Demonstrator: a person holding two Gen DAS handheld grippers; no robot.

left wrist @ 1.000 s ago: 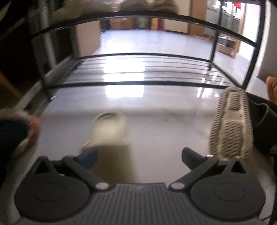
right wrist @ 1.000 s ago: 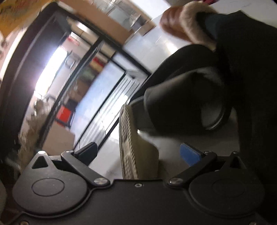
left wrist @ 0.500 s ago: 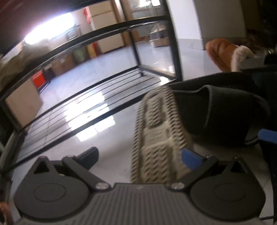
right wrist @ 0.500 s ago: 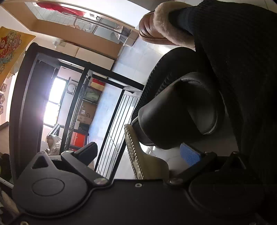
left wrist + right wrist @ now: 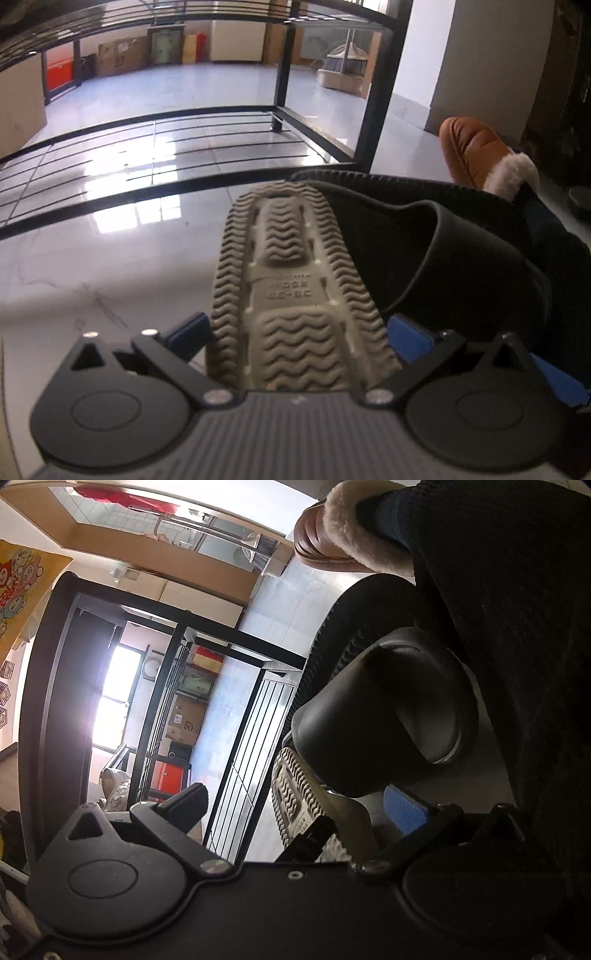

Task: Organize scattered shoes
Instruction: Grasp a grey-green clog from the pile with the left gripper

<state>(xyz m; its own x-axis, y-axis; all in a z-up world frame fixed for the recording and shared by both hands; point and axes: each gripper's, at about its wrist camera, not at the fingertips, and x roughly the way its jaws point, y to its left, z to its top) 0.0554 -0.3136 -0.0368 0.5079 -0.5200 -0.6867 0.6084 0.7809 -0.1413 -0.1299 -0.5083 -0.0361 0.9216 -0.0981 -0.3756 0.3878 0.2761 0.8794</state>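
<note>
Tread of the beige slipper (image 5: 295, 306) is facing up between the wide-spread fingers of the left gripper (image 5: 301, 332); whether they are gripping it I cannot tell. The right gripper (image 5: 295, 805) is standing open around the black slipper (image 5: 384, 716), both slippers lying on the floor (image 5: 110, 266) near the shoe rack's (image 5: 177, 173) front corner.

From the left wrist we look forward, low over the floor (image 5: 92, 266), very close to a beige sole (image 5: 295, 295) that fills the centre, with the rack (image 5: 184, 147) beyond. The right wrist view is rolled sideways and sits close behind a black slipper (image 5: 384, 716). Both views share the sole (image 5: 291, 794), slipper (image 5: 424, 240), rack (image 5: 255, 738) and a brown slipper (image 5: 476, 151).
</note>
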